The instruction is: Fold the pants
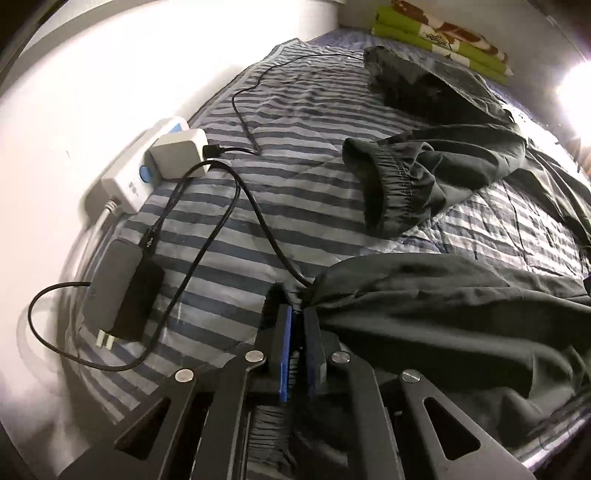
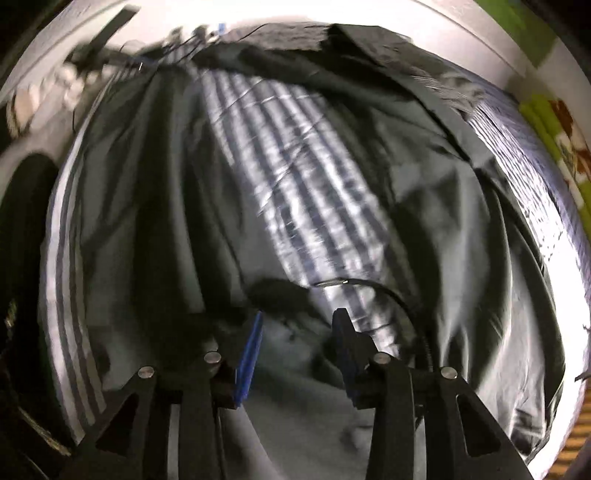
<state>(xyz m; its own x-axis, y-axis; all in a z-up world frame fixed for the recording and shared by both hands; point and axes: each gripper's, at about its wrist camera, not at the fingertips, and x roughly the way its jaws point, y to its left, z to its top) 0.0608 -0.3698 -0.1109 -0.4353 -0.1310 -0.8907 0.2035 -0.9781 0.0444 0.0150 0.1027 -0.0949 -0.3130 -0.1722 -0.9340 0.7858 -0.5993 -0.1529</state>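
Note:
Dark grey pants (image 1: 436,295) lie spread on a striped bedcover (image 1: 280,155). My left gripper (image 1: 297,314) is shut on the elastic cuff end of the near leg, and the cloth drapes away to the right. The other leg's cuff (image 1: 388,192) rests on the cover ahead. In the blurred right wrist view, the pants (image 2: 147,184) run forward in two legs with striped cover between them. My right gripper (image 2: 299,317) stands open just above the waist area, nothing held between its fingers.
A white power strip (image 1: 147,166) with a charger block (image 1: 181,155), a black adapter (image 1: 122,288) and looping black cables (image 1: 236,206) sit left of the pants. Another dark garment (image 1: 424,85) and a green patterned pillow (image 1: 443,33) lie at the bed's far end. White wall (image 1: 92,74) borders the left.

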